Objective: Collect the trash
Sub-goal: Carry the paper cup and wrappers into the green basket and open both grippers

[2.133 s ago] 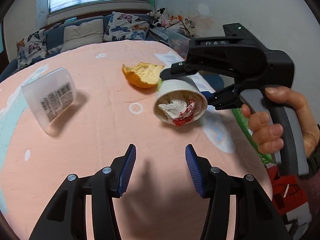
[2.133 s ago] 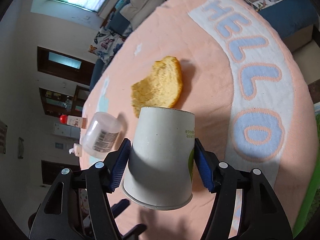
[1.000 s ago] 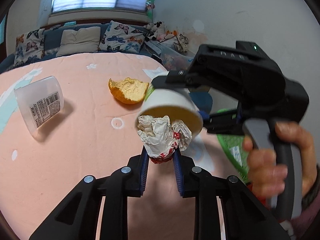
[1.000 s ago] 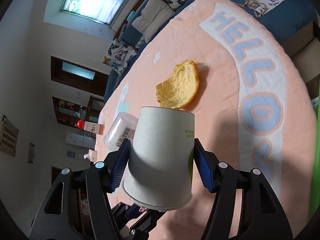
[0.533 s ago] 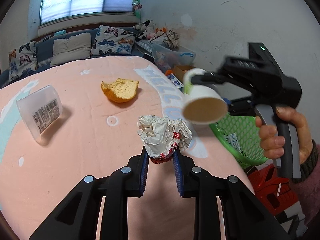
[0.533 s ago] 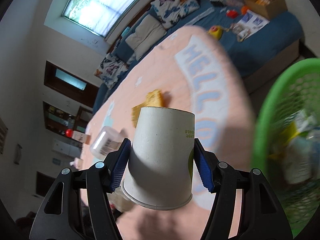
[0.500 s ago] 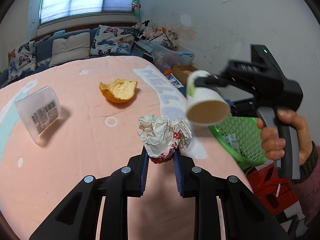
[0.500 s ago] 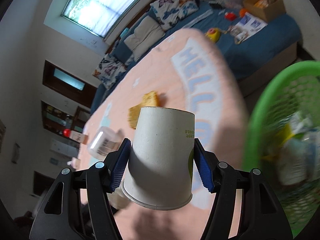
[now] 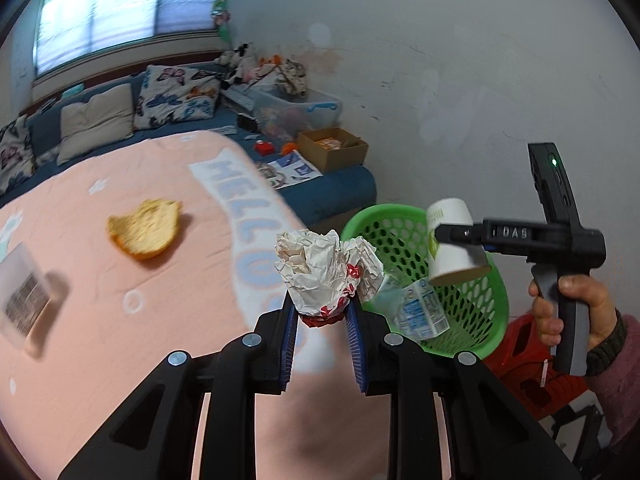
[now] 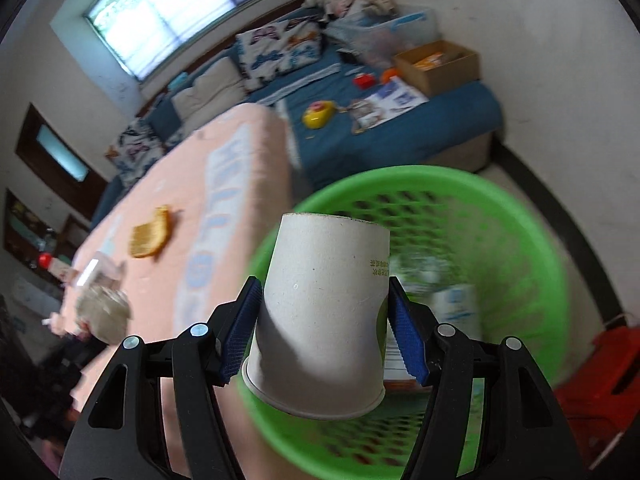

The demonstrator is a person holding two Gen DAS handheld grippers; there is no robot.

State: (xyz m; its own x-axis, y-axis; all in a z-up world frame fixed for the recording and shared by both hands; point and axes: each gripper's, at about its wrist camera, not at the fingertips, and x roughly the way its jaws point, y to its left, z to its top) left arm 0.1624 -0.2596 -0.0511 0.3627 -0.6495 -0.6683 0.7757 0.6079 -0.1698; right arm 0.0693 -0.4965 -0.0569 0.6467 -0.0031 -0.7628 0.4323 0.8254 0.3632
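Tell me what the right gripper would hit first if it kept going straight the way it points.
Most likely the green basket. The right gripper, shut on the paper cup, aims down into its mouth, so the cup would meet the trash lying inside, such as the carton. Depth is hard to judge.

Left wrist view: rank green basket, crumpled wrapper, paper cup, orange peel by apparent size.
1. green basket
2. crumpled wrapper, though it sits close to the camera, which inflates it
3. orange peel and paper cup: look alike, no ranking.
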